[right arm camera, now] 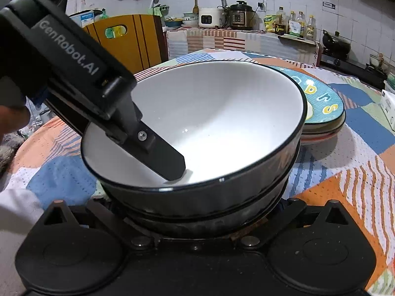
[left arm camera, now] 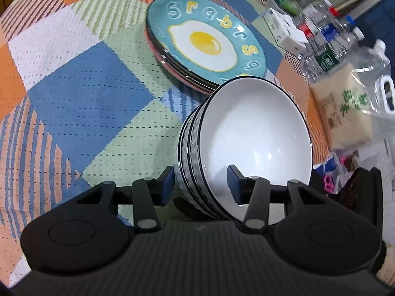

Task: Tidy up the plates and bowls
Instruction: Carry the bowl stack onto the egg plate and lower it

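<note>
the stack of white glazed ceramic bowls with black rims and dark patterned outsides [left arm camera: 246,133] fills the lower right of the left wrist view, just below the pile of plates topped by a teal plate with a fried-egg picture [left arm camera: 205,39] in the upper centre, all on the patchwork cloth-covered table [left arm camera: 74,79].

the left gripper [left arm camera: 201,185] straddles the near walls of the bowls: one blue pad sits inside the top bowl, the other outside the stack, but i cannot tell whether they press.

in the right wrist view the right gripper [right arm camera: 197,212] stands wide around the stack's base at the bottom centre; its fingertips are hidden, so contact is unclear.

to do this well, i judge the bowls should be nested square and level before both grippers let go.
</note>
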`<state>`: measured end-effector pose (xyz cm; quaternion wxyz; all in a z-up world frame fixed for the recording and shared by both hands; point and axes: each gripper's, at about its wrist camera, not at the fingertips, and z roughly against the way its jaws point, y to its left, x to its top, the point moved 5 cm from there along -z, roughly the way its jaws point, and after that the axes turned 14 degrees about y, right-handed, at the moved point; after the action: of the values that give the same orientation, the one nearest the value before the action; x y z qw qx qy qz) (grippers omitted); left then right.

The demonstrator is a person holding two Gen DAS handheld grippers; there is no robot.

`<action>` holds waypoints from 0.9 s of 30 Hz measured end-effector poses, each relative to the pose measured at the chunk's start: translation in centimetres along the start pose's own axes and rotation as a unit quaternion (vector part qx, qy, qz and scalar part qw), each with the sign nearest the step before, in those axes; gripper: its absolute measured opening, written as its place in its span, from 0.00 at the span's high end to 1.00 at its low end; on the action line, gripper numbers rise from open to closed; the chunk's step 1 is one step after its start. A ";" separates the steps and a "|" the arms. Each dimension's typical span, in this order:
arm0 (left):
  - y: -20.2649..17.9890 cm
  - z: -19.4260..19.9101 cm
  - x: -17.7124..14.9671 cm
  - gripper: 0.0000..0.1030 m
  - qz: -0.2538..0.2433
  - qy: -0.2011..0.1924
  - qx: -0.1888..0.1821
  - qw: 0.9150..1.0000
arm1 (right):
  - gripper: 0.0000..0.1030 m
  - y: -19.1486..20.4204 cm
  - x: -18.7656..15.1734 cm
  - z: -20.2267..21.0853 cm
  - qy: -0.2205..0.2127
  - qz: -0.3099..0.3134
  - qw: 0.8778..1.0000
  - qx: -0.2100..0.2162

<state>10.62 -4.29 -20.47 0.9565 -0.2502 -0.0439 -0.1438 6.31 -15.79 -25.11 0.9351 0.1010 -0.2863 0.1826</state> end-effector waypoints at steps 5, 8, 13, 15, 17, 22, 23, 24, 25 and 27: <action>-1.1 1.0 -0.6 0.57 -0.003 0.001 0.000 1.000 | 0.00 0.1 -0.4 1.4 -0.012 -0.012 1.000 -0.001; -2.1 2.0 -0.8 0.57 -0.008 -0.005 0.000 1.000 | 0.00 0.4 -0.5 2.7 -0.026 -0.005 1.000 -0.009; -3.8 4.5 0.2 0.57 -0.023 -0.023 0.004 0.999 | 0.00 0.1 1.0 4.8 -0.051 0.005 0.999 -0.016; -4.5 5.6 0.9 0.57 -0.031 -0.029 0.007 0.999 | 0.00 -0.2 2.0 5.4 -0.062 0.010 0.998 -0.018; -5.0 6.6 1.9 0.57 -0.035 -0.036 0.009 0.999 | 0.00 -0.6 3.1 6.0 -0.070 0.016 0.997 -0.020; -5.6 8.3 4.5 0.57 -0.044 -0.060 0.013 0.997 | 0.00 -2.0 5.8 6.5 -0.088 0.023 0.996 -0.018; -5.7 8.6 5.0 0.57 -0.046 -0.063 0.013 0.997 | 0.00 -2.2 6.3 6.5 -0.089 0.025 0.996 -0.019; -5.7 8.8 5.6 0.57 -0.044 -0.065 0.012 0.997 | 0.00 -2.6 7.0 6.4 -0.092 0.028 0.995 -0.022; -5.7 9.0 6.2 0.57 -0.041 -0.066 0.010 0.997 | 0.00 -2.8 7.5 6.4 -0.093 0.032 0.995 -0.024; -5.6 9.2 7.2 0.57 -0.041 -0.069 0.008 0.997 | 0.00 -3.2 8.4 6.4 -0.094 0.036 0.995 -0.028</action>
<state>15.75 -6.27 -8.66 0.9464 -0.2500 -0.1208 -0.1647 10.82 -18.24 -15.36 0.8994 0.0816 -0.3813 0.1975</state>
